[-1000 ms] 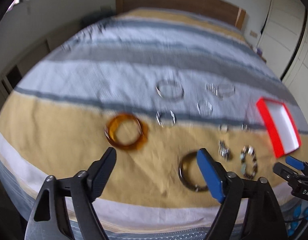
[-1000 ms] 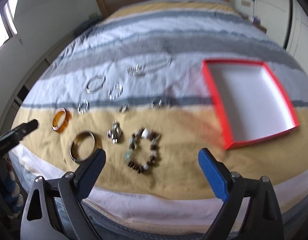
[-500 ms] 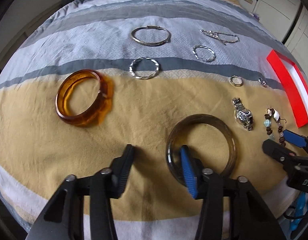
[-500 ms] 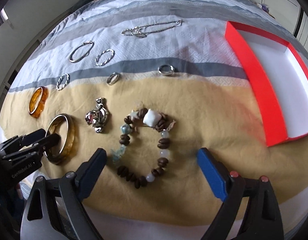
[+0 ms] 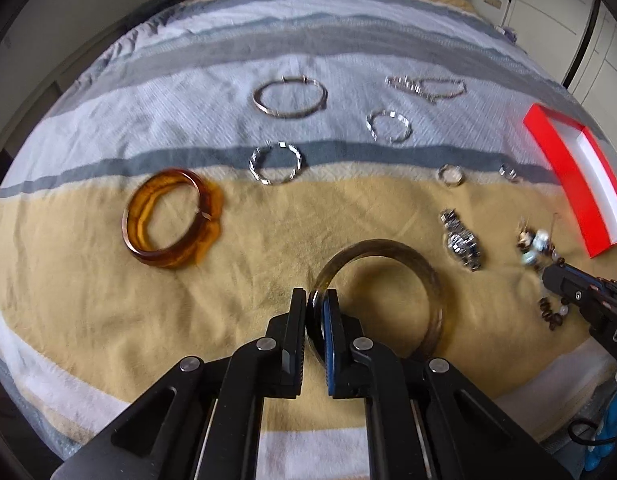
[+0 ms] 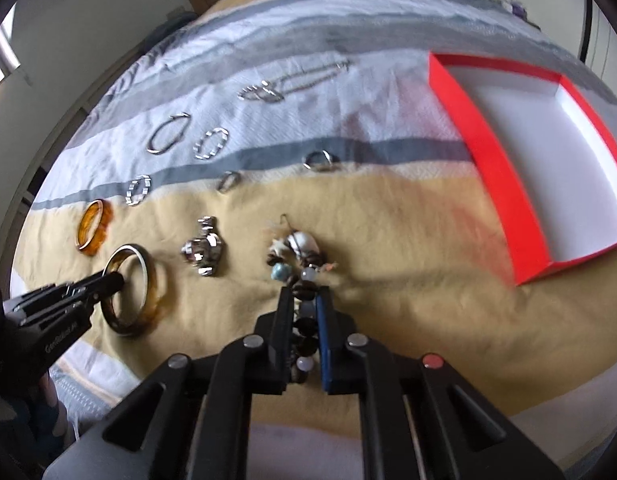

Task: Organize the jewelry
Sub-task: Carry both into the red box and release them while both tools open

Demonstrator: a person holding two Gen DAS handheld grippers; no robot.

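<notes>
Left gripper [image 5: 316, 312] fingers clamped on dark bangle [image 5: 404, 264], right gripper [image 6: 302, 304] fingers on beaded bracelet [image 6: 298, 258], for transfer to red box [image 6: 488, 152].

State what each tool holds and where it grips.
The left tool is shut on the dark bangle, pinching its near-left rim. The right tool is shut on the beaded bracelet, gripping its near strand.

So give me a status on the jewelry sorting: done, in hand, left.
Done: nothing; the red box holds no jewelry. In hand: left claw is shut on the dark bangle, right claw on the beaded bracelet. Left on the bedspread: amber bangle, watch, silver bangles, rings, chain.
</notes>
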